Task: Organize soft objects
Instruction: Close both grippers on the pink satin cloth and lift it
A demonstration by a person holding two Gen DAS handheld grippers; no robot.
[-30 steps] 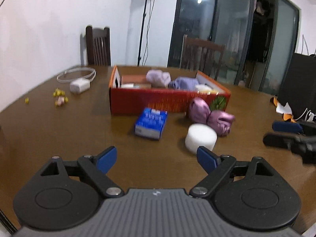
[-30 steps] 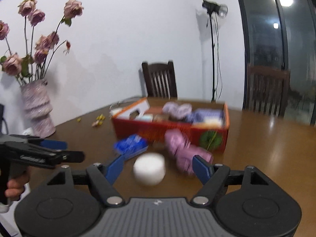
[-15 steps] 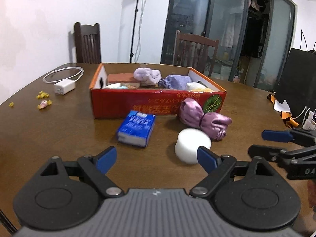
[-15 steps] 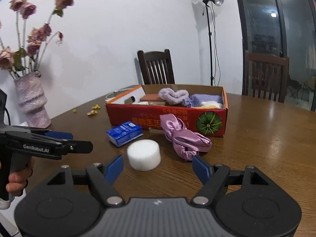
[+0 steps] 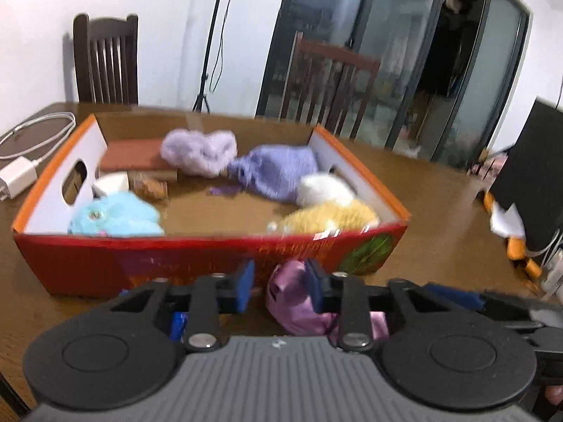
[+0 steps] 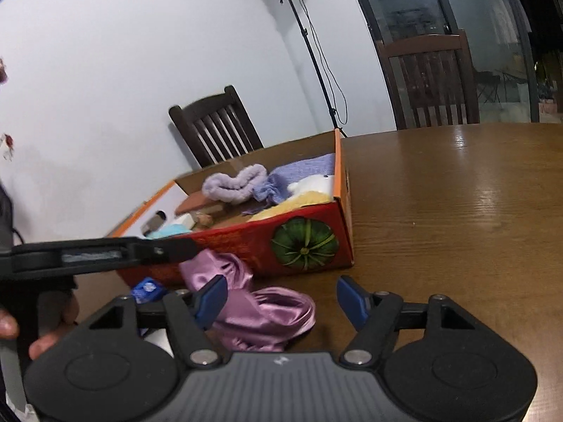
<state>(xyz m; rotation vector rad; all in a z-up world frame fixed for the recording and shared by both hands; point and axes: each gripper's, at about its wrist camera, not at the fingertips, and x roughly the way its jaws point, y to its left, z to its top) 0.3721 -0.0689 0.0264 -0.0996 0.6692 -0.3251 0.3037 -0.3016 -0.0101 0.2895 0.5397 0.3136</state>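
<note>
A pink satin scrunchie [image 5: 295,302] lies on the wooden table against the front of the red cardboard box [image 5: 140,260]; it also shows in the right wrist view [image 6: 260,309]. My left gripper [image 5: 279,283] has its jaws half closed, with the scrunchie's left lobe between its blue pads [image 5: 315,283] but no visible squeeze. My right gripper [image 6: 281,299] is open over the scrunchie's right lobe. The box [image 6: 309,242] holds several plush items: lilac, purple, white, yellow and light blue. A white foam puck [image 6: 158,337] is mostly hidden behind my right gripper.
A blue packet [image 6: 147,288] lies left of the scrunchie. A white charger and cable [image 5: 21,172] lie at the table's far left. Two chairs [image 5: 105,59] stand behind the table. A black bag [image 5: 527,176] stands at the right.
Both grippers moved forward and down toward the scrunchie at the box front. The left gripper's jaws narrowed from wide open to half closed. The right gripper tilted.
</note>
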